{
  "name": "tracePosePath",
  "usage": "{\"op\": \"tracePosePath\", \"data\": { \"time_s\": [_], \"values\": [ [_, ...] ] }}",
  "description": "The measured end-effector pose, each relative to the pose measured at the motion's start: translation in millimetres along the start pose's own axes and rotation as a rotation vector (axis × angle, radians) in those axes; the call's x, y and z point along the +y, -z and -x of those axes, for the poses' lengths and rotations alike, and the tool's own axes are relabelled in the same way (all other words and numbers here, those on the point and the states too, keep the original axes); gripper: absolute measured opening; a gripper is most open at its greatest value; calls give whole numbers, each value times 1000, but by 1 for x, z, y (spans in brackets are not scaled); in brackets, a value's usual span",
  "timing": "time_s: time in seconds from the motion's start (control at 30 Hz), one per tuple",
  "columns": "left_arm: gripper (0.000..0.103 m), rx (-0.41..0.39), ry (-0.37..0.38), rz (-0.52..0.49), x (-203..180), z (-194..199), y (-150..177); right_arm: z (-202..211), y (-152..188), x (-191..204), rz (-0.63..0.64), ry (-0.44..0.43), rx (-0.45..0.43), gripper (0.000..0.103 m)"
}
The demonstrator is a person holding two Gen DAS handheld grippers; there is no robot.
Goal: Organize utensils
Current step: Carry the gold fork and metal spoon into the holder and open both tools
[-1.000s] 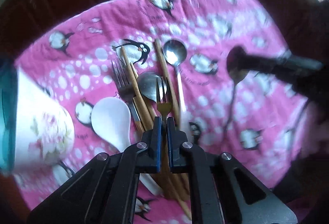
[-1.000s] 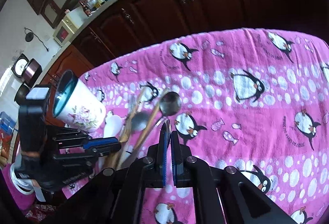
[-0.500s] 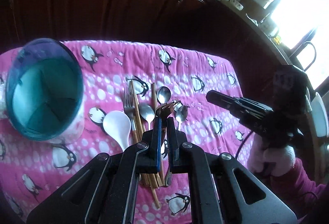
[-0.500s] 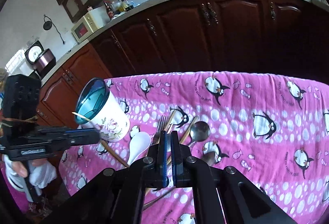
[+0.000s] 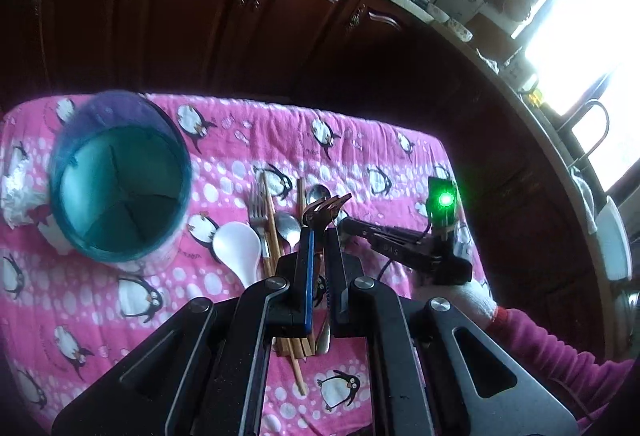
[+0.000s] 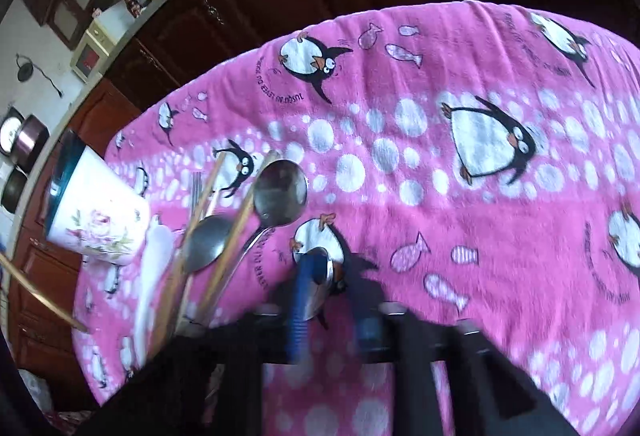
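My left gripper (image 5: 318, 236) is shut on a copper fork (image 5: 326, 205), lifted above the utensil pile; the fork's thin handle (image 6: 36, 292) shows at the right wrist view's left edge. The teal-lined flowered holder cup (image 5: 120, 191) stands to the left, also seen as a white cup (image 6: 96, 224). My right gripper (image 5: 345, 224) points at the pile's right side. Its own view is blurred, with its gripper (image 6: 332, 300) shut on a small steel spoon (image 6: 326, 276) low over the pink cloth (image 6: 440, 236).
On the cloth lie a white ceramic spoon (image 5: 236, 248), a silver fork (image 5: 258, 203), wooden chopsticks (image 5: 272, 220) and two steel spoons (image 6: 280, 191) (image 6: 208, 242). A gloved hand (image 5: 468, 300) holds the right gripper. Dark cabinets (image 5: 240, 15) stand behind the table.
The left gripper rose with the copper fork, bringing the cup's opening into view. The right gripper first rose, then dropped close to the cloth beside the large spoon.
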State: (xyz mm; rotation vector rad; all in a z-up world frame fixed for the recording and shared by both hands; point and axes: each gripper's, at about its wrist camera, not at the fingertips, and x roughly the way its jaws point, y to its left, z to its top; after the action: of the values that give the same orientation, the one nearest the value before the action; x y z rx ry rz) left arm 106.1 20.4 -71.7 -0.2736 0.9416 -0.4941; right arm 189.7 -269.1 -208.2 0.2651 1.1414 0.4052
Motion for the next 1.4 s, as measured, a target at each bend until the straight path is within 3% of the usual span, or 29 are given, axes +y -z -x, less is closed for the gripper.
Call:
{"op": "tracePosePath", "data": {
  "time_s": [0.2, 0.33, 0.6, 0.73, 1.03, 1.17, 1.4],
  "values": [
    [4, -99, -21, 25, 17, 44, -20, 64, -18, 32, 81, -78, -104, 2],
    [4, -152, -81, 36, 34, 65, -35, 112, -45, 73, 175, -129, -208, 2],
    [4, -206, -201, 95, 82, 83, -57, 153, -102, 157, 297, -211, -346, 2],
    [4, -216, -305, 89, 95, 70, -57, 142, -119, 199, 354, -135, -413, 2],
    [4, -171, -397, 72, 113, 26, -45, 87, -133, 266, 489, 8, -486, 2],
    [4, -160, -419, 72, 117, 11, -40, 58, -129, 279, 538, 26, -462, 2],
    [4, -135, -424, 99, 126, -7, -30, 13, -112, 275, 547, 0, -344, 2]
  ]
}}
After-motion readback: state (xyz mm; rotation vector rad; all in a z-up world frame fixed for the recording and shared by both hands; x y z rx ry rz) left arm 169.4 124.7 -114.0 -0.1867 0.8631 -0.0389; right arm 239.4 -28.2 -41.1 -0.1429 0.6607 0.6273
